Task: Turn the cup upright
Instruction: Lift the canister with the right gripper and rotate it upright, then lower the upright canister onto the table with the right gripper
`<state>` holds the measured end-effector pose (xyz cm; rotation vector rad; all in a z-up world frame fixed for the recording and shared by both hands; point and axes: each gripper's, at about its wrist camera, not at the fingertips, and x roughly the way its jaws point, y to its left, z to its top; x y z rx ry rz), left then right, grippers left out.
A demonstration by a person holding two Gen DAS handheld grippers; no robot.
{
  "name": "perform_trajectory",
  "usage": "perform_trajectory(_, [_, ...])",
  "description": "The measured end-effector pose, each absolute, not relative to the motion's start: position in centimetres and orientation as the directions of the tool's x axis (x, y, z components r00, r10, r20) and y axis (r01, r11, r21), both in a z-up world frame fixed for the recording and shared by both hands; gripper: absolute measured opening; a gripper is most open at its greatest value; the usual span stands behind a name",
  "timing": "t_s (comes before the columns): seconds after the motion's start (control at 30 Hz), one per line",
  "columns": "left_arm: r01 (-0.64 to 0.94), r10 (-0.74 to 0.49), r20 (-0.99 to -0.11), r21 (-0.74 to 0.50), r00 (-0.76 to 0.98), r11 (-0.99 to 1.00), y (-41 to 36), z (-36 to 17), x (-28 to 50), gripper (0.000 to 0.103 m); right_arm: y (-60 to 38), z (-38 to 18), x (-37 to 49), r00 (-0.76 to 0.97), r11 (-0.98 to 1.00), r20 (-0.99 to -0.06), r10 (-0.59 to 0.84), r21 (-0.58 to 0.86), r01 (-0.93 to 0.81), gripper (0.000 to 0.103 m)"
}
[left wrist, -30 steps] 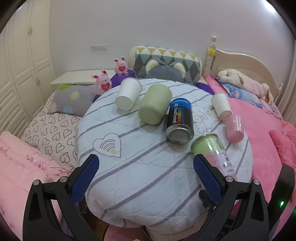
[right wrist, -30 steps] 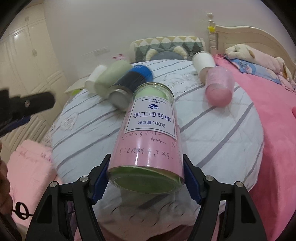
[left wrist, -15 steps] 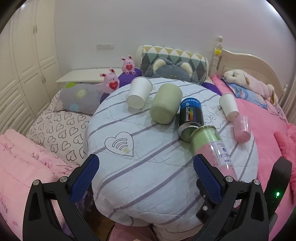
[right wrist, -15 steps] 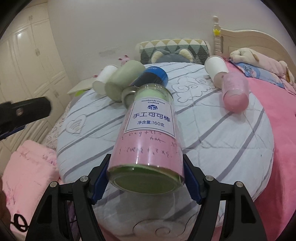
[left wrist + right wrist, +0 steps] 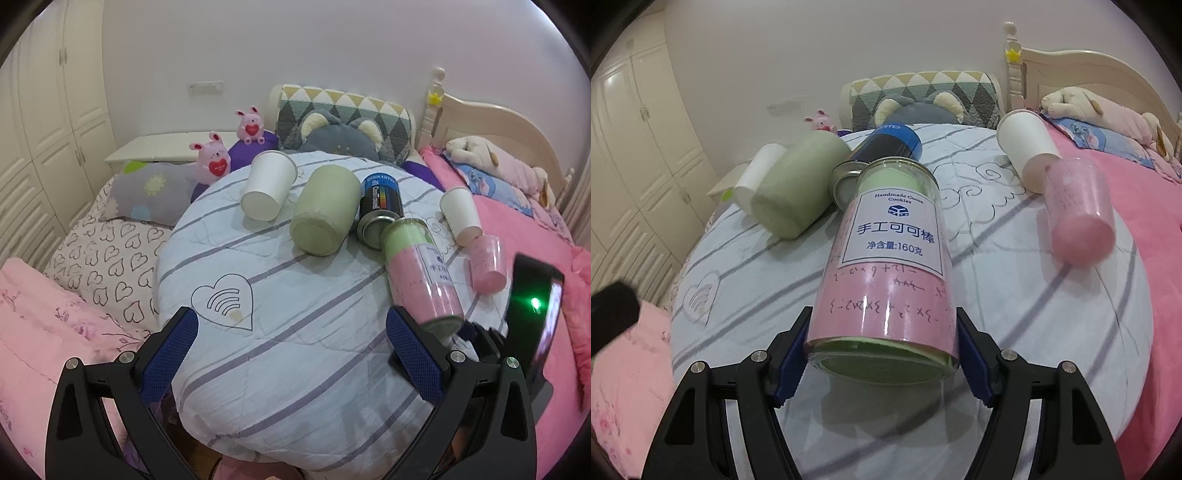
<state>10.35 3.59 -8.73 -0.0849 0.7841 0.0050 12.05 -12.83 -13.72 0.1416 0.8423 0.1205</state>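
My right gripper (image 5: 882,350) is shut on a clear cookie jar (image 5: 890,266) with a pink and green lining and a white label. It holds the jar tilted above the round striped cushion table (image 5: 1015,332), base toward the camera. The jar also shows in the left wrist view (image 5: 421,269). My left gripper (image 5: 295,350) is open and empty over the table's near edge (image 5: 295,424). Lying on their sides are a white paper cup (image 5: 267,190), a green cup (image 5: 325,208), a blue can (image 5: 380,205), a second white cup (image 5: 461,216) and a pink cup (image 5: 487,264).
A bed with pink covers (image 5: 554,258) and plush toys (image 5: 495,162) lies to the right. Pillows (image 5: 155,192) and pink bunny toys (image 5: 212,158) lie at the left and back. White wardrobes (image 5: 44,129) stand at far left.
My right gripper has lifted the jar off the table and drawn it back and up. The left gripper has pulled back and risen, so more of the table shows.
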Motion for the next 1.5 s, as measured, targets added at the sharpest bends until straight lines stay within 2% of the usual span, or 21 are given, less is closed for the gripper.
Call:
perform_trajectory(0.2, [-0.042, -0.02, -0.713, -0.069, 0.7, 0.997, 3.4, -8.9, 10.8, 0.103, -13.6, -13.8, 13.8, 0.653, 0.979, -0.738, 0.17, 0.202, -0.027, 0.072])
perform_trajectory(0.6, [-0.019, -0.033, -0.736, -0.062, 0.676, 0.998, 0.9, -9.1, 10.6, 0.103, -13.1, -13.3, 8.0, 0.645, 0.971, -0.729, 0.228, 0.224, -0.09, 0.073])
perform_trajectory(0.8, [-0.009, -0.009, -0.749, -0.02, 0.662, 1.0, -1.2, -9.2, 10.4, 0.103, -13.7, -13.1, 6.9, 0.658, 0.958, -0.703, 0.269, 0.262, -0.112, 0.073])
perform_trajectory(0.83, [-0.009, -0.005, -0.751, -0.015, 0.66, 1.0, -1.5, -9.2, 10.4, 0.103, -13.9, -13.0, 6.9, 0.661, 0.956, -0.698, 0.276, 0.271, -0.113, 0.073])
perform_trajectory(0.9, [-0.01, -0.002, -0.753, -0.011, 0.658, 1.0, -2.0, -9.1, 10.3, 0.103, -14.5, -12.7, 6.8, 0.678, 0.953, -0.68, 0.279, 0.281, -0.111, 0.081])
perform_trajectory(0.97, [-0.015, 0.001, -0.753, -0.011, 0.658, 1.0, -2.4, -9.0, 10.4, 0.103, -15.2, -12.2, 6.7, 0.691, 0.949, -0.661, 0.293, 0.29, -0.125, 0.081])
perform_trajectory(1.3, [0.003, -0.055, -0.816, -0.065, 0.575, 0.998, -6.5, -10.3, 13.2, 0.103, -19.0, -11.0, 5.5, 0.73, 0.952, -0.616, 0.296, 0.256, -0.17, 0.081])
perform_trajectory(1.5, [-0.003, -0.095, -0.847, -0.113, 0.524, 0.994, -8.5, -10.9, 14.9, 0.103, -21.2, -11.1, 5.8, 0.695, 0.932, -0.622, 0.36, 0.281, -0.231, 0.081])
